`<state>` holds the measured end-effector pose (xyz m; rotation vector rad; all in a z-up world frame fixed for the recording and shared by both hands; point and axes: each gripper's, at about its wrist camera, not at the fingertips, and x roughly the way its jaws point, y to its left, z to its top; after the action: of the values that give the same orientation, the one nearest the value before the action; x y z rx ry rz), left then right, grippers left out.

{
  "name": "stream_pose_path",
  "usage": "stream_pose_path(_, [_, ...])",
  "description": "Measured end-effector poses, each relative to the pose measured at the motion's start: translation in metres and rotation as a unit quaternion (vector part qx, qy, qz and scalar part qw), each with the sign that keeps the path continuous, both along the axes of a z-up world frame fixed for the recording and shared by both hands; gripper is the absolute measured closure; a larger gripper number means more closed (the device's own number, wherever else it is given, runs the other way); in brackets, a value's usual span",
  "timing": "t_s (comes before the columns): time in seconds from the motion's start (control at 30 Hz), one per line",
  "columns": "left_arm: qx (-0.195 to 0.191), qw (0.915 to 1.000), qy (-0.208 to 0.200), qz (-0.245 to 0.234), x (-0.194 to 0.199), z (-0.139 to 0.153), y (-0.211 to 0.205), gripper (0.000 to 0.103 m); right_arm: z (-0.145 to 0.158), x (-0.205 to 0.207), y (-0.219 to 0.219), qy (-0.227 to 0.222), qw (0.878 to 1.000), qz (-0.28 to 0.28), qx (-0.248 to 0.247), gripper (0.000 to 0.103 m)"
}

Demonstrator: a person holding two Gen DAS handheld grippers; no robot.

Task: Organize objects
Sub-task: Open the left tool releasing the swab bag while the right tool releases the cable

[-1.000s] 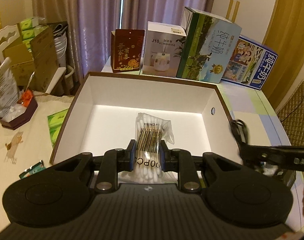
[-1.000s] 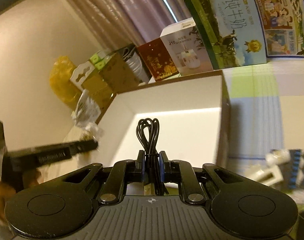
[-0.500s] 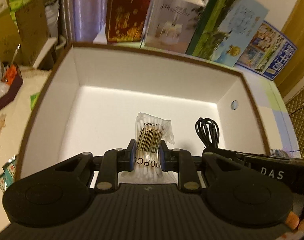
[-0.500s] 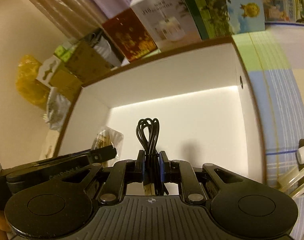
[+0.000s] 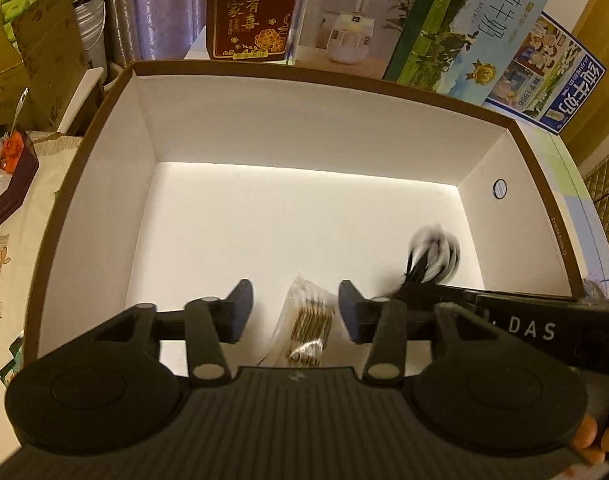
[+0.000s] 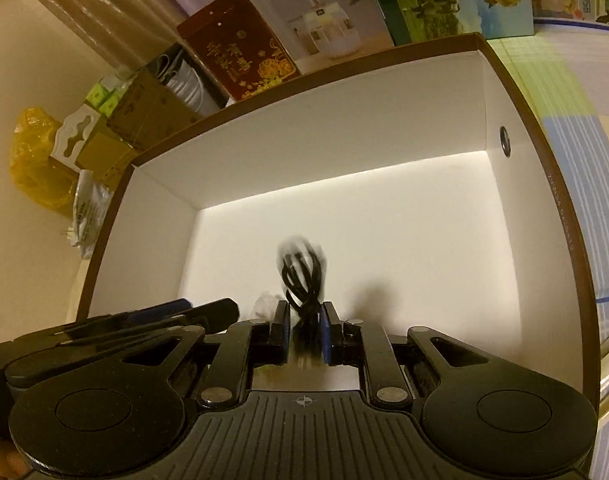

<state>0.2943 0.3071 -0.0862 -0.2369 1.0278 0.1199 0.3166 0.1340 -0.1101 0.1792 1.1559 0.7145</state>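
Half a second ago the left claw was clamped on the swab pack; now its jaws stand wide apart and the pack sits loose between them, touching neither pad, blurred as though dropping or settling onto the floor of the box. The pack lies near the front wall, a little right of the box's middle. The right claw has changed too: its jaws were tight on the cable and are now parted slightly, with a narrow gap showing on each side of the bundle. The cable's looped end is smeared with motion blur in both views, so I judge it is slipping free, though whether the pads still touch it I cannot tell for certain. It hangs over the box floor to the right of the swabs, the two things near each other but apart. Both claws are low inside the box, side by side, the right one's body crossing the lower right of the left view. For the task this reads as the drop-off step nearly done: both items are being let go into the box. Next, both claws should lift clear of the walls and look to the tabletop for anything left to gather.
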Motion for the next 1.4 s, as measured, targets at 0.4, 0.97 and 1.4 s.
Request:
stream_pose_path(0.4, [0.022,0.9997,-0.011,-0.006,-0.014,0.015,0.005,0.034,0.017,-0.015,-0.004,-0.055,0.998,0.025,-0.028,0.055])
stream_pose_path(0.97, [0.052,0.9984,-0.021,-0.001,-0.051,0.045,-0.013,0.024,0.054,-0.058,-0.034,-0.128,0.990,0.036,-0.045,0.023])
stream_pose_path(1.4, [0.052,0.9979,-0.040,-0.002,-0.080,0.065,-0.037,0.023,0.075,-0.083,-0.061,-0.145,0.988,0.026,-0.035,0.018])
